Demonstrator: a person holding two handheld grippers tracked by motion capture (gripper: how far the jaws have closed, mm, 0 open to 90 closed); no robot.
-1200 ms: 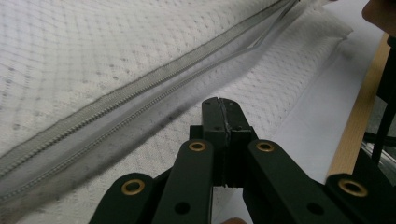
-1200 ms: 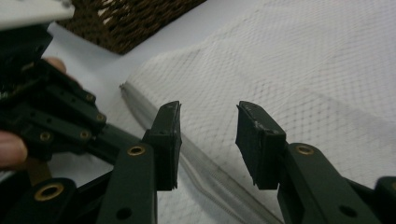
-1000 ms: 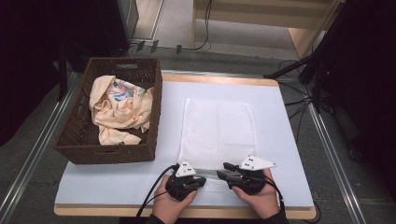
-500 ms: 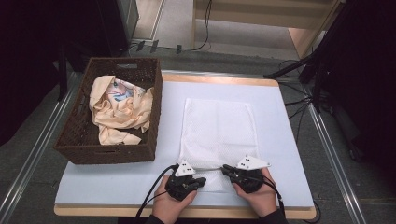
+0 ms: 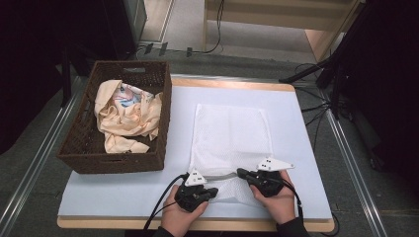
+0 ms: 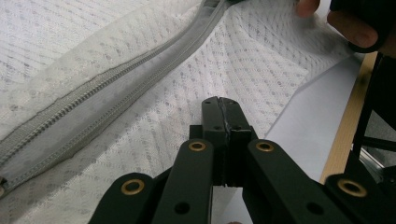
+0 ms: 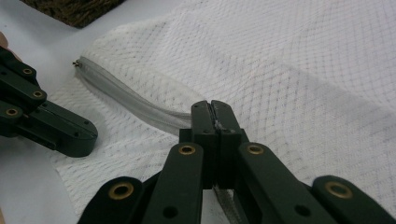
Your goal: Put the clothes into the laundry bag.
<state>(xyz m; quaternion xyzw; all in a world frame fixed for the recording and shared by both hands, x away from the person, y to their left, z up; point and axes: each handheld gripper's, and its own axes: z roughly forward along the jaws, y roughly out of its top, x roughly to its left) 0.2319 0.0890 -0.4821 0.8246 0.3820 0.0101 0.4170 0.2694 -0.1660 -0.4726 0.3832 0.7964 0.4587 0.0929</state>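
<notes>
At the bottom centre of the high view my left gripper (image 5: 211, 191) sits on the near edge of the white mesh laundry bag (image 5: 230, 136). In the left gripper view its jaws are pressed together over the mesh, though I cannot tell whether any fabric is pinched between them. Just to its right, my right gripper (image 5: 243, 173) has just been closing. In the right gripper view its jaws meet on the grey zipper (image 7: 135, 100), which runs from under them toward the upper left of that frame. The bag lies flat in the middle of the pale table (image 5: 123, 192). Farther off, at the left of the high view, a brown wicker basket (image 5: 81, 143) holds crumpled peach cloth (image 5: 126, 116).
</notes>
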